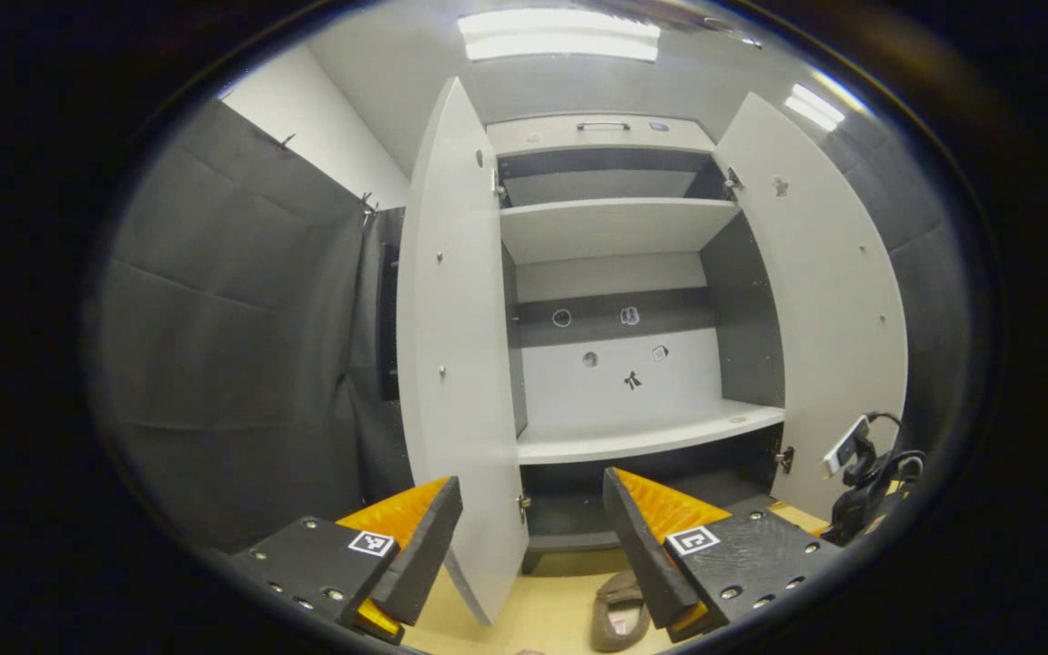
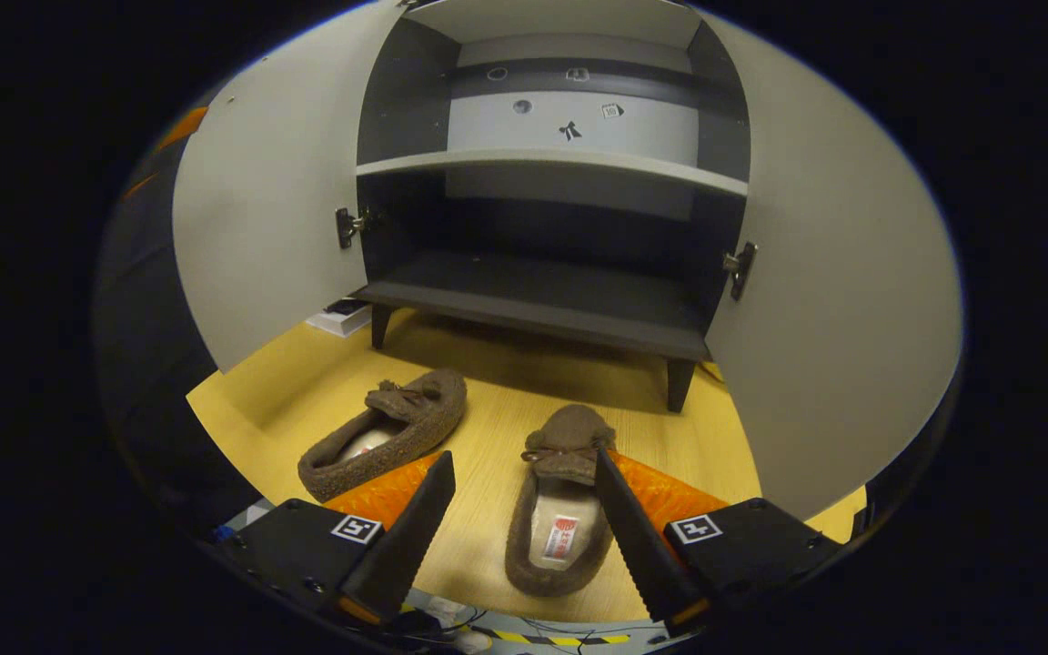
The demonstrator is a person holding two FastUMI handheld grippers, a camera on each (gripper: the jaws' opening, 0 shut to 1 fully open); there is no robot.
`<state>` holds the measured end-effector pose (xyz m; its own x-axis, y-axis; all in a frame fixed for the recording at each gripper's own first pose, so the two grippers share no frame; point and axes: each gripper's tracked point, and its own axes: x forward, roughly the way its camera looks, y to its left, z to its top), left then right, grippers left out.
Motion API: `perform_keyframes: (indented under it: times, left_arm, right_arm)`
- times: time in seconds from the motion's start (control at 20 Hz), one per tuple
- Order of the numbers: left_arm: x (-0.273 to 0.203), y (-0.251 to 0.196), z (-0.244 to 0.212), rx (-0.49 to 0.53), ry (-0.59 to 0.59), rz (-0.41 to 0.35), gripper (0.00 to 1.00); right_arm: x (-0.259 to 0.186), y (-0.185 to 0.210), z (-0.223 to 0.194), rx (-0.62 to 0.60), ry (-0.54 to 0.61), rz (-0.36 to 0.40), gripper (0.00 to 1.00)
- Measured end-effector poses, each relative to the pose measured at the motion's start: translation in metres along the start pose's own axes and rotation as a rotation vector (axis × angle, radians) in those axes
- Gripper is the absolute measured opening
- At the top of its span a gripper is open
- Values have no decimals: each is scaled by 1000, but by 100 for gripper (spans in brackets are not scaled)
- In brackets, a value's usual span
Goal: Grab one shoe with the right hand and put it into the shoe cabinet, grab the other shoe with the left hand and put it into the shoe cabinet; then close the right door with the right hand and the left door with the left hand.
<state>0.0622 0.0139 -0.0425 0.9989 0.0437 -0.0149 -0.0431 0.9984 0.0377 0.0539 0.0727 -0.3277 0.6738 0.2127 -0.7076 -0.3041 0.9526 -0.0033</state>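
The right gripper point(image 2: 524, 509) hangs with fingers spread over one brown shoe point(image 2: 560, 505) on the floor point(image 2: 488, 400), the other shoe point(image 2: 387, 432) just beside it. The left gripper point(image 1: 533, 537) is spread wide too, facing the shoe cabinet point(image 1: 615, 227). Both doors stand open, the left door point(image 1: 456, 364) and right door point(image 1: 824, 300), and the shelves are bare.

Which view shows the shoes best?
The right gripper view: both shoes lie whole on the floor before the open cabinet, the left shoe angled, the right shoe between the open right gripper fingers. The left gripper view catches just part of one shoe at the bottom edge.
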Motion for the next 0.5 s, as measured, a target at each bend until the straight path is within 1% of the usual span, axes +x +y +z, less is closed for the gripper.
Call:
perform_keyframes:
  times: [0.1,0.15,0.2,0.25,0.3,0.35,0.4,0.45,0.5]
  left_arm:
    - [2,5,-3,3,5,10,92]
    - [2,7,-3,4,6,12,92]
    - [0,8,-4,6,7,15,92]
    - [0,10,-5,8,9,18,92]
    - [-1,10,-6,8,10,22,92]
    - [-1,12,-6,8,13,25,92]
    - [-3,13,-8,7,16,29,92]
    - [-4,13,-7,5,17,30,92]
    - [-4,14,-7,4,17,33,92]
  right_arm:
    - [10,2,-12,17,50,15,98]
    - [13,4,-18,20,75,22,99]
    - [21,4,-22,21,97,25,96]
    - [24,5,-26,21,116,29,92]
    - [29,6,-32,19,142,31,84]
    - [32,8,-37,20,161,33,87]
    - [32,8,-39,24,177,28,81]
    - [42,8,-44,29,197,28,78]
    - [44,7,-48,36,223,25,70]
